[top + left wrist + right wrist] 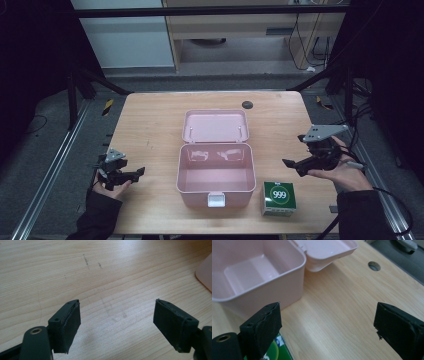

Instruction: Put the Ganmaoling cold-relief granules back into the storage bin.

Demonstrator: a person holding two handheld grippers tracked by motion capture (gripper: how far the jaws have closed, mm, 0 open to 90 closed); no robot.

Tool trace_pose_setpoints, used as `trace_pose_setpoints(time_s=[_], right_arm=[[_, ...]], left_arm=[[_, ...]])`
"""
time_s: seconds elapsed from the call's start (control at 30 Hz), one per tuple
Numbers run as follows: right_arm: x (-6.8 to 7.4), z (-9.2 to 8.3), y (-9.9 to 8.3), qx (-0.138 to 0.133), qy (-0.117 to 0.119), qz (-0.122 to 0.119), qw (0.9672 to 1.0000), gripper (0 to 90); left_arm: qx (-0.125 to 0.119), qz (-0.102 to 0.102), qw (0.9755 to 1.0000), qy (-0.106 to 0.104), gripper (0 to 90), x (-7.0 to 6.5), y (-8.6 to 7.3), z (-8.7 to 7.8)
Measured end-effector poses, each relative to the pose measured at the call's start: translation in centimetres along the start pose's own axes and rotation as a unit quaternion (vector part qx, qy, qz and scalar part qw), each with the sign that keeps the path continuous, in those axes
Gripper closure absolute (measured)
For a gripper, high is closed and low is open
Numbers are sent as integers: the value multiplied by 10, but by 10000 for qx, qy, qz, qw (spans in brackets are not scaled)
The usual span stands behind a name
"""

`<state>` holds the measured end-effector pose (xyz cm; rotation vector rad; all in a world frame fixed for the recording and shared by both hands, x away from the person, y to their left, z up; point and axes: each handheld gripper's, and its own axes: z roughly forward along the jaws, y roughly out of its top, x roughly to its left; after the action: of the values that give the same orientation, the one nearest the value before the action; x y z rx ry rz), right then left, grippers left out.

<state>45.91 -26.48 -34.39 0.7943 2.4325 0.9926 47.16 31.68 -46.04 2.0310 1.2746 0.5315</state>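
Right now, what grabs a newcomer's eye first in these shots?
The pink box at the middle of the wooden table, its lid thrown back and its inside bare. Next, the green 999 carton just off the box's front right corner. A hand-held gripper flanks each side, left and right, both open and holding nothing.

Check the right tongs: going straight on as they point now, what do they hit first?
Probably the open pink plastic box: the right tongs, jaws apart, aim at its near corner over bare wooden table. Depth is unclear; they might slip past towards its lid.
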Motion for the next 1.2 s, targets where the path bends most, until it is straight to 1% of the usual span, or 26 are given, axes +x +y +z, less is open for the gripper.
trace_pose_setpoints(time_s=[0.07, 0.2, 0.4, 0.5, 0.67, 0.7, 0.8, 0.83, 0.87, 0.9, 0.93, 1.0, 1.03, 1.1, 1.13, 1.17, 1.2], right_arm=[[3, 1, 1, 163, 54, -206, 9996, 74], [9, 2, 4, 358, 272, -439, 9980, 74], [18, 4, 6, 654, 534, -784, 9933, 69], [21, 6, 6, 789, 662, -921, 9904, 67], [25, 9, 5, 1037, 832, -1060, 9854, 59], [25, 9, 5, 1037, 832, -1060, 9854, 59], [29, 11, 5, 1204, 917, -1189, 9813, 55], [29, 11, 5, 1204, 917, -1189, 9813, 55], [31, 12, 5, 1267, 953, -1232, 9796, 54], [31, 12, 5, 1267, 953, -1232, 9796, 54], [32, 12, 5, 1323, 989, -1260, 9782, 54], [34, 14, 5, 1370, 1025, -1287, 9768, 54], [34, 14, 5, 1400, 1052, -1324, 9756, 54], [35, 15, 5, 1426, 1063, -1334, 9750, 53], [36, 15, 5, 1476, 1090, -1348, 9737, 52], [38, 17, 5, 1520, 1121, -1441, 9714, 50], [40, 18, 4, 1538, 1134, -1463, 9706, 50]], left_arm=[[1, 2, 10000, -12, 215, 0, 0, 0], [19, 14, 10000, -34, 216, -1, 0, 1], [68, 69, 9999, -48, 216, -1, 0, 2], [74, 55, 9999, -54, 216, -1, 0, 3], [94, 78, 9999, -67, 217, -2, 0, 4], [94, 78, 9999, -67, 217, -2, 0, 4], [116, 89, 9999, -64, 217, -2, 0, 4], [116, 89, 9999, -64, 217, -2, 0, 4], [119, 95, 9999, -66, 217, -2, -1, 4], [119, 95, 9999, -66, 217, -2, -1, 4], [116, 96, 9999, -70, 217, -2, -1, 4], [119, 100, 9999, -71, 217, -2, -1, 5], [121, 99, 9998, -75, 217, -2, -1, 5], [124, 101, 9998, -74, 217, -2, -1, 5], [128, 102, 9998, -75, 217, -2, -1, 5], [137, 117, 9998, -75, 217, -2, -1, 5], [140, 122, 9998, -84, 217, -2, -1, 5]])
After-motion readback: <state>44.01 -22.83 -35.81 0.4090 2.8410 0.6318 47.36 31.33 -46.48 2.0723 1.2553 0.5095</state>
